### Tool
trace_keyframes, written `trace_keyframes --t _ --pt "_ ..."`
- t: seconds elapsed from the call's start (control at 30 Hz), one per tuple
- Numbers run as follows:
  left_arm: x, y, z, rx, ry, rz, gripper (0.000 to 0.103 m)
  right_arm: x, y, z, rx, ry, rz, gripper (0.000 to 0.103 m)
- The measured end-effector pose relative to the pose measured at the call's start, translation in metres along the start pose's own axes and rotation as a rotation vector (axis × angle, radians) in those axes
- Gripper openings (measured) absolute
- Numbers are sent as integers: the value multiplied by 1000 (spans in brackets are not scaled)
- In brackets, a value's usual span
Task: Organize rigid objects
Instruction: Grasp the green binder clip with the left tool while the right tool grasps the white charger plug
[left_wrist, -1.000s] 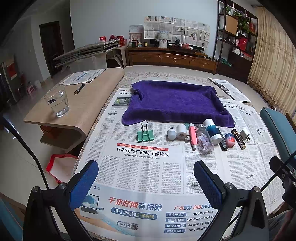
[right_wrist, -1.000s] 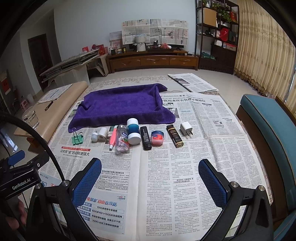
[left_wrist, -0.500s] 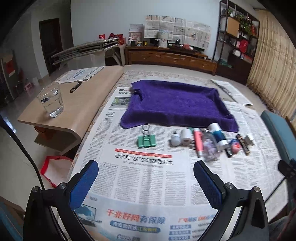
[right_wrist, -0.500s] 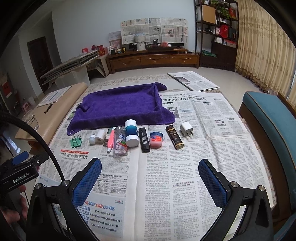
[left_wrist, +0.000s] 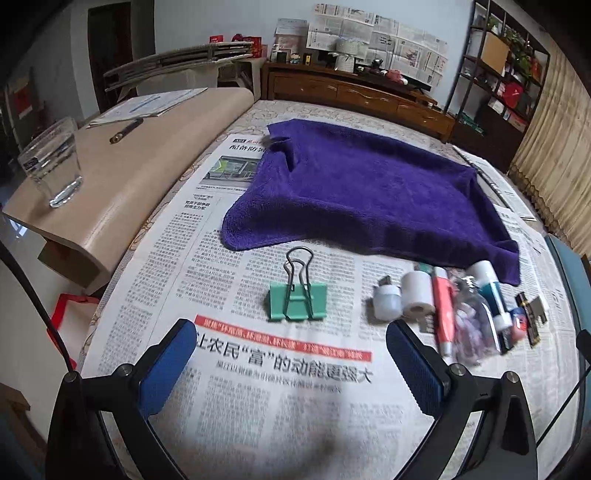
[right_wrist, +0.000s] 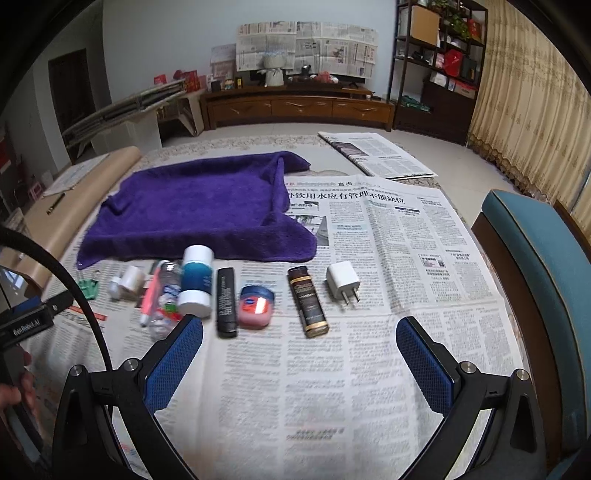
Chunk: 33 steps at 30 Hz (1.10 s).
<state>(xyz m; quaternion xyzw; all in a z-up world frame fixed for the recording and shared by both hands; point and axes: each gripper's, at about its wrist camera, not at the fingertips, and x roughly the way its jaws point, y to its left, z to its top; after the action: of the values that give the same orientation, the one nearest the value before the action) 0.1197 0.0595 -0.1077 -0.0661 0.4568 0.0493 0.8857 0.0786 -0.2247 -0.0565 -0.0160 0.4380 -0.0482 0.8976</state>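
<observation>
Seen from the left wrist, the left gripper is held low over the newspaper with its jaws spread wide and empty, and the green binder clip lies just ahead of the blue pads, centred in the gap but not yet between them. A pick of the clip is judged to be the step in hand; it is best done by squaring the pads to the flat green body, not the wire handles, which are folded up toward the purple towel. The white cap and tape roll are best left clear of the right-hand pad. Seen from the right wrist, the right gripper is likewise held wide and empty above the paper, with the brown tube and white charger plug lying just beyond the gap and the pink jar nearer the left-hand pad.
</observation>
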Motion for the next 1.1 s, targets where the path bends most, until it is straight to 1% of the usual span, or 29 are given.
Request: trace_keyframes --t 0.13,0.23,0.3,0.37,0.4,0.57,0.67,0.73,0.77,0.83,0.9,1.1 --pt "19 -2 4 4 10 24 101 29 -16 11 -18 22 -5 103" --pt "29 -2 6 0 9 21 100 44 -26 19 -17 25 -5 102" --pt "35 -3 7 -4 9 15 95 50 -32 22 -13 17 3 102" --pt "42 -4 6 -10 13 29 91 55 -37 24 -6 7 19 102" --pt "44 -3 6 -15 17 30 87 58 -39 24 -2 0 24 102" --pt "44 -10 1 28 -18 68 82 69 -45 22 7 4 32 102" --pt "41 -10 0 31 -34 56 71 75 -47 20 -6 14 24 102" --pt "38 -8 0 22 -51 57 44 79 -50 18 -4 29 22 102" --pt "36 -7 0 18 -55 63 39 82 -53 16 4 40 24 102" --pt "37 -5 1 15 -55 48 39 86 -60 14 23 56 41 102" --pt "37 -4 1 11 -57 38 39 87 -64 12 28 57 48 100" --pt "38 -2 3 6 -59 30 39 92 -66 13 -7 41 54 99"
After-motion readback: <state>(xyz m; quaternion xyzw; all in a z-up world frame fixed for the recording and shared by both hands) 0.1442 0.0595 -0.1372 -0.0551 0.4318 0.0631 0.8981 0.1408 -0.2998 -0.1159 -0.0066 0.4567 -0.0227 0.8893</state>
